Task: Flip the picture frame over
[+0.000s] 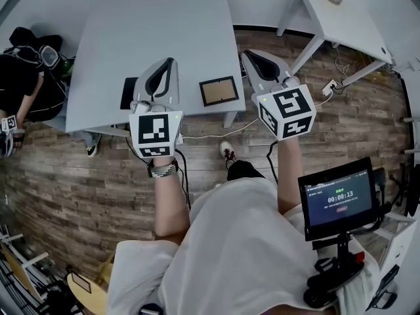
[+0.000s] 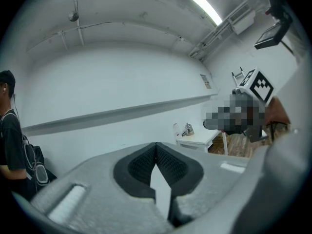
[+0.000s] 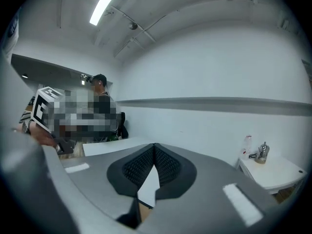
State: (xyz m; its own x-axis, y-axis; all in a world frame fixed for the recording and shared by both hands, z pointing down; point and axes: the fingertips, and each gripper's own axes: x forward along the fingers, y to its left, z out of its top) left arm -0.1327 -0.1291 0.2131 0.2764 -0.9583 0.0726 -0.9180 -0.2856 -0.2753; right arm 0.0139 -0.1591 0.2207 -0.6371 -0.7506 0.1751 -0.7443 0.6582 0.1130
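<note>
The picture frame (image 1: pixel 218 90), dark-rimmed with a brown face up, lies flat near the front edge of the grey table (image 1: pixel 151 25). My left gripper (image 1: pixel 172 61) hovers over the table to the frame's left, jaws shut and empty. My right gripper (image 1: pixel 245 53) hangs at the table's right edge, just right of the frame, also shut on nothing. In the left gripper view the left gripper (image 2: pixel 156 144) points level at a white wall, pads together. The right gripper view shows the right gripper (image 3: pixel 154 145) closed the same way. Neither gripper touches the frame.
A flat dark object (image 1: pixel 127 92) lies on the table, partly hidden behind my left gripper. A second white table (image 1: pixel 341 18) stands at the back right. A person in black (image 1: pixel 20 71) is at the left. A screen on a stand (image 1: pixel 338 199) is at my right, cables on the wood floor (image 1: pixel 216 136).
</note>
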